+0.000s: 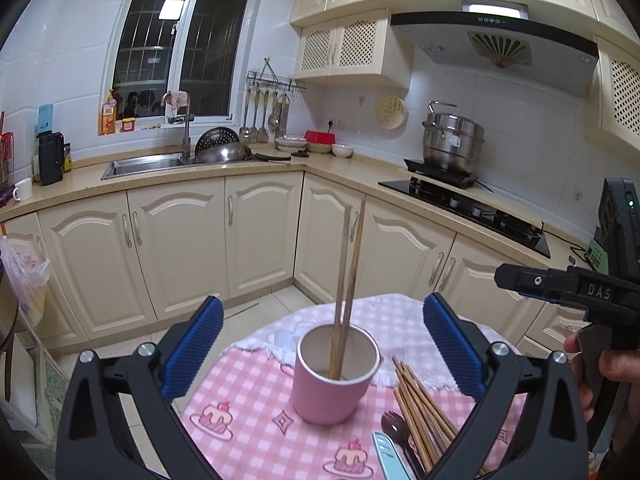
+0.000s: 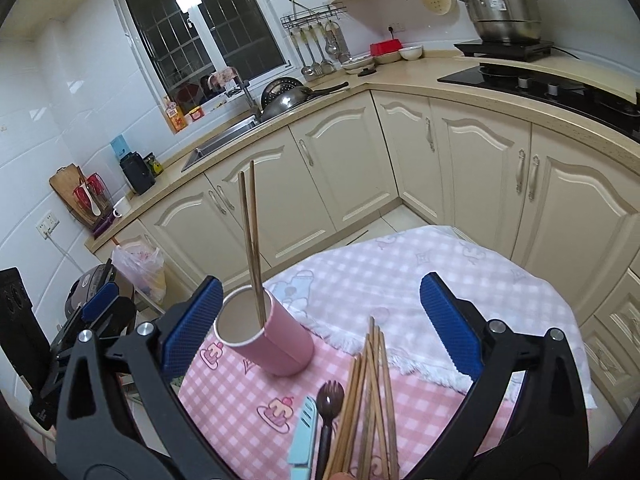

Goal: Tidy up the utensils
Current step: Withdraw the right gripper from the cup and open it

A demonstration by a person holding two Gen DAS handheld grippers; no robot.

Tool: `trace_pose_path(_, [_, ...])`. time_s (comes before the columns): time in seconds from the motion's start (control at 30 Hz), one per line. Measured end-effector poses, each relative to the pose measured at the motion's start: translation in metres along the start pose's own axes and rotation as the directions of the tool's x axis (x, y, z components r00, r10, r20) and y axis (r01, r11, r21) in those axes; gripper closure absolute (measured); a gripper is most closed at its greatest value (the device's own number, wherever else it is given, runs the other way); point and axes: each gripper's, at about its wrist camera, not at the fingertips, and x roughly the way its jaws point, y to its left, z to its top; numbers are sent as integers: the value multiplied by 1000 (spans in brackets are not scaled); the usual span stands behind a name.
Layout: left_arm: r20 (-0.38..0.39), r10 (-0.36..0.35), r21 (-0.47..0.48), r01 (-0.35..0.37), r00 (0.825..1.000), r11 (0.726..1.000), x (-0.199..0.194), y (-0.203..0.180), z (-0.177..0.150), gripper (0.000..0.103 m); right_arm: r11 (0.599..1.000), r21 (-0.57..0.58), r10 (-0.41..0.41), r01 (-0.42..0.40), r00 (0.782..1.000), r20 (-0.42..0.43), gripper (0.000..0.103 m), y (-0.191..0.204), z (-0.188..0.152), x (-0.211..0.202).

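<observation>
A pink cup [image 1: 332, 380] stands on the pink checked tablecloth [image 1: 248, 396] with two wooden chopsticks [image 1: 347, 280] upright in it. A bundle of loose chopsticks [image 1: 420, 408], a dark spork [image 1: 394, 426] and a light blue utensil [image 1: 386, 454] lie to the cup's right. My left gripper [image 1: 323, 344] is open and empty, just above the cup. My right gripper [image 2: 320, 320] is open and empty above the loose chopsticks [image 2: 370, 400], with the cup [image 2: 268, 336] at its left, the spork [image 2: 330, 400] and the blue utensil [image 2: 305, 428] below.
A white towel [image 2: 420, 280] covers the far part of the table. Kitchen cabinets [image 1: 180, 240], a sink [image 1: 144, 164] and a stove [image 1: 472, 208] lie beyond. A plastic bag [image 2: 140, 268] hangs at the left. The right gripper's body [image 1: 568, 288] shows at the right of the left wrist view.
</observation>
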Motion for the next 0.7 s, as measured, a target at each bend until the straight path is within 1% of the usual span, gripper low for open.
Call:
trace_pose_path(0.27, [-39, -7, 4, 7, 999, 1000, -13, -16, -8, 5, 1000, 4, -26, 27, 999, -19, 6, -10, -8, -16])
trace_pose_path(0.4, [-67, -1, 16, 2, 998, 1000, -14, -22, -16, 5, 999, 0, -44, 44, 998, -44, 6, -16, -14, -18])
trace_pose_path(0.53, [-116, -3, 15, 5, 993, 1000, -10, -26, -27, 5, 998, -13, -66, 65, 994, -82, 6, -22, -24, -17])
trace_pose_path(0.7, [-194, 5, 15, -2, 981, 1000, 1, -31, -46, 5, 996, -7, -85, 84, 990, -116, 6, -35, -35, -16])
